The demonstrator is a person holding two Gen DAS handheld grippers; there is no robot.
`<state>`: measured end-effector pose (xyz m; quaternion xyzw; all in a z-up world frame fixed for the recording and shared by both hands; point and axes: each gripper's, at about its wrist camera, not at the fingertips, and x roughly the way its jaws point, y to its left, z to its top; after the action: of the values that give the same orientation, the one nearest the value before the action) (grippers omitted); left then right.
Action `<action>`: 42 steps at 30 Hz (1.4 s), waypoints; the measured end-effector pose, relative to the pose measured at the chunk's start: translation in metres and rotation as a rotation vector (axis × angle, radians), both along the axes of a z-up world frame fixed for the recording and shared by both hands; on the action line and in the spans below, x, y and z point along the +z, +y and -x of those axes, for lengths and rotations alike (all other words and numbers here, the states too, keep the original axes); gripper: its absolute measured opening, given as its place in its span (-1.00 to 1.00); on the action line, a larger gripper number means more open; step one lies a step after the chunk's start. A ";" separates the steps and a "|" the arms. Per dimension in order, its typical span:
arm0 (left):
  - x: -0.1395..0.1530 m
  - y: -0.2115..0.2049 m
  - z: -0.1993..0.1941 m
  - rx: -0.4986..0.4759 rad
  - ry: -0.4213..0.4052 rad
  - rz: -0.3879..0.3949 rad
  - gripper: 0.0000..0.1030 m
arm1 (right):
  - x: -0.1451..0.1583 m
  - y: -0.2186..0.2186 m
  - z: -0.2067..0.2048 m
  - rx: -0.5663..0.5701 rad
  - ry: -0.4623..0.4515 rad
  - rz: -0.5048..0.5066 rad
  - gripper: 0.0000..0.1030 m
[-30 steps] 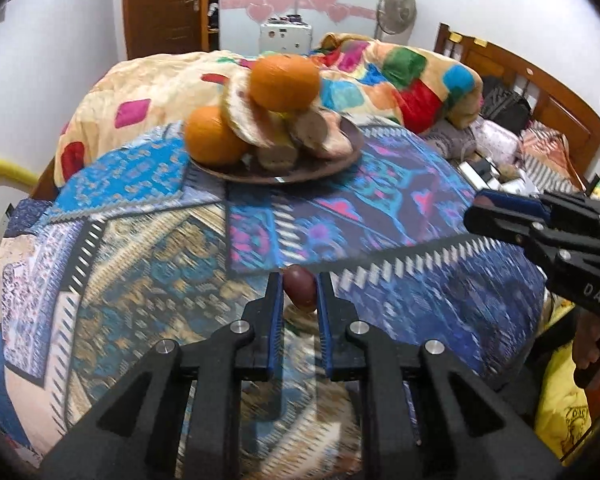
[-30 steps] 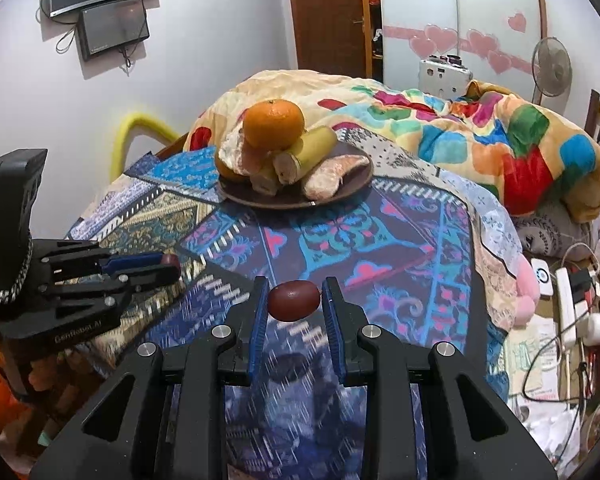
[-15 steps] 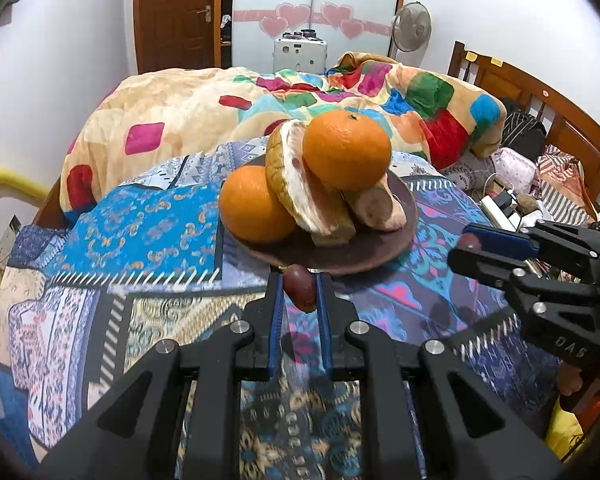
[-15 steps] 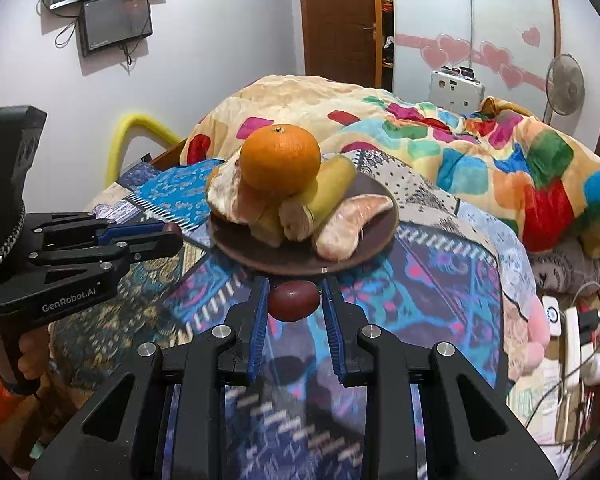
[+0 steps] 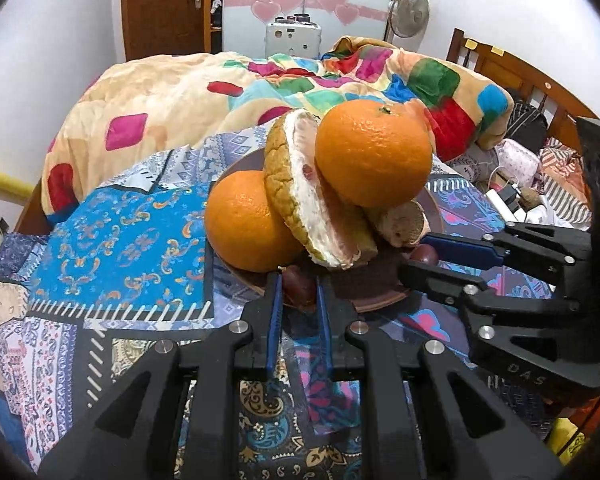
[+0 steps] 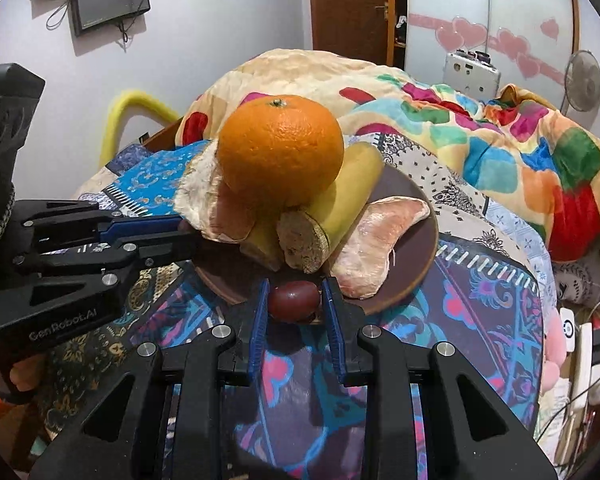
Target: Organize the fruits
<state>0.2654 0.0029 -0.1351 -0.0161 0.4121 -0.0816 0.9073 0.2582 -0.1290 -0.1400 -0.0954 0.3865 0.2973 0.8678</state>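
Observation:
A dark brown plate (image 5: 374, 300) (image 6: 414, 240) on the patterned bedspread carries two oranges (image 5: 374, 152) (image 5: 246, 220), pomelo pieces (image 5: 312, 196) (image 6: 374, 236), a banana (image 6: 350, 196) and a brown cut piece (image 6: 302, 240). My left gripper (image 5: 298, 286) is shut on a small dark red fruit (image 5: 298, 286) at the plate's near rim. My right gripper (image 6: 294, 294) is shut on a second dark red fruit (image 6: 294, 294) at the plate's rim; it also shows in the left wrist view (image 5: 424, 254) with its fruit (image 5: 425, 254). The left gripper shows in the right wrist view (image 6: 180, 232).
A colourful quilt (image 5: 188, 92) is heaped behind the plate. A yellow chair back (image 6: 134, 110) stands at the left, a wooden headboard (image 5: 512, 68) at the right. Cables and chargers (image 6: 580, 344) lie off the right edge of the bed.
Both grippers have moved forward, each with its red fruit, from the middle of the bedspread up to the plate's rim. The plate now looms much larger in both views.

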 end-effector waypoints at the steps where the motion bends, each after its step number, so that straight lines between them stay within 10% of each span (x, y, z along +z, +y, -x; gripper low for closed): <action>1: 0.000 0.000 0.000 -0.003 -0.003 0.001 -0.69 | -0.001 0.000 -0.001 -0.001 0.005 -0.002 -0.52; 19: 0.020 0.007 0.023 0.013 -0.052 0.003 -0.49 | 0.014 -0.008 0.006 -0.040 -0.036 -0.028 -0.13; 36: 0.161 -0.005 0.211 0.137 -0.530 -0.040 -0.41 | 0.154 -0.060 0.159 -0.077 -0.385 -0.293 -0.13; 42: 0.180 -0.006 0.271 0.177 -0.659 -0.020 0.16 | 0.173 -0.067 0.213 -0.124 -0.527 -0.319 0.03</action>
<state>-0.0053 -0.0034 0.0448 -0.0155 0.0943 0.0008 0.9954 0.0456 -0.1957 0.0327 -0.0078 0.1020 0.2658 0.9586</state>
